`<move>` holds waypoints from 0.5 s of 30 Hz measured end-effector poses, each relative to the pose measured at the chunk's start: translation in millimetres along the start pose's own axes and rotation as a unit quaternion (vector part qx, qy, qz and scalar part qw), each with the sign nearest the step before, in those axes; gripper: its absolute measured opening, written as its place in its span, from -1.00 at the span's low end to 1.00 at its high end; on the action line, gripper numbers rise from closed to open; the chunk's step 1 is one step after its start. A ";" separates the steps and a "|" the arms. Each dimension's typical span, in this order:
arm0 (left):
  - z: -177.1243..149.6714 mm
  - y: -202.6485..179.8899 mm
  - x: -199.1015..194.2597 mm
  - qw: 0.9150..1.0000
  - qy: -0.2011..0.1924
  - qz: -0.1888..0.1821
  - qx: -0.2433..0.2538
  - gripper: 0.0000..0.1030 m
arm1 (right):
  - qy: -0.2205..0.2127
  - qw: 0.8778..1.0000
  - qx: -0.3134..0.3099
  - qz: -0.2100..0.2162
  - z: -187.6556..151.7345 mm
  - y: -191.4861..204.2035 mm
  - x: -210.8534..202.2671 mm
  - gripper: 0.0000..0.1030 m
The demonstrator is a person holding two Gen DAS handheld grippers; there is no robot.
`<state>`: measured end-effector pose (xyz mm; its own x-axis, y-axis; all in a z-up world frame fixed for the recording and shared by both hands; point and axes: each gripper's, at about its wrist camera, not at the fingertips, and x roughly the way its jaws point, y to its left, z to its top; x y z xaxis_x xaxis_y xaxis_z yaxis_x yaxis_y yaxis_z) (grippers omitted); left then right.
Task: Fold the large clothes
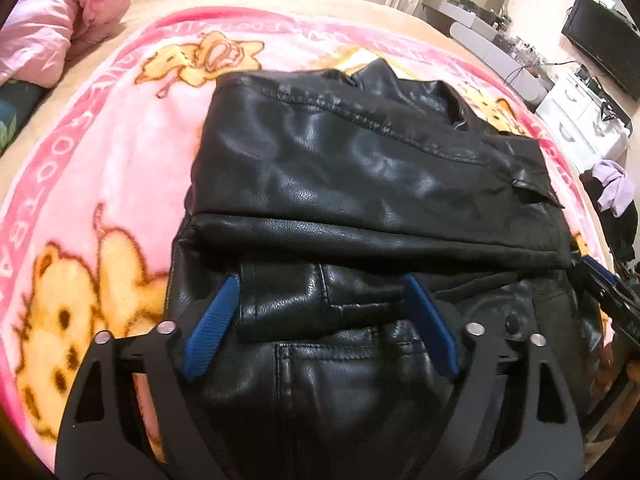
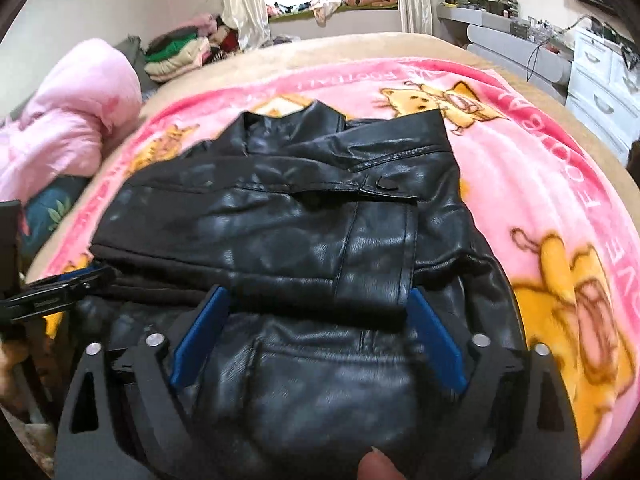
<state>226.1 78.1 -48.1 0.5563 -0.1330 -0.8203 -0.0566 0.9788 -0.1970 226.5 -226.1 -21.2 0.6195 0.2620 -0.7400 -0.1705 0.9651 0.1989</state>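
A black leather jacket (image 1: 360, 184) lies on a pink cartoon blanket (image 1: 120, 152) on the bed, with its sleeves folded across the body. My left gripper (image 1: 322, 280) is open, its blue pads straddling the near hem over the left half. My right gripper (image 2: 318, 292) is open too, its blue pads either side of a folded sleeve cuff (image 2: 372, 288) on the jacket (image 2: 280, 208). The right gripper's tip shows at the right edge of the left wrist view (image 1: 600, 280). The left gripper's tip shows at the left of the right wrist view (image 2: 60, 284).
A pink quilt (image 2: 72, 120) lies bunched at the bed's left. Folded clothes (image 2: 180, 56) are stacked behind it. A white dresser (image 2: 600, 80) and a grey desk (image 2: 512, 44) stand to the right. The blanket (image 2: 540, 200) lies bare around the jacket.
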 end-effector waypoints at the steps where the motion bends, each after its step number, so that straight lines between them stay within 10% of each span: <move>1: 0.6 -1.3 -3.5 1.000 -0.004 0.000 0.000 0.58 | -0.004 1.000 0.002 0.005 -1.8 0.8 -4.1 0.85; 15: 0.0 -24.0 -48.7 0.999 -0.048 -0.003 0.009 0.82 | -0.052 0.998 -0.008 0.030 -12.5 20.0 -54.1 0.91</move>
<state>200.4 61.1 -3.4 0.6339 -0.1239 -0.7634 -0.0393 0.9807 -0.1918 180.0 -221.0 14.8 0.6839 0.3192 -0.6561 -0.2208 0.9476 0.2308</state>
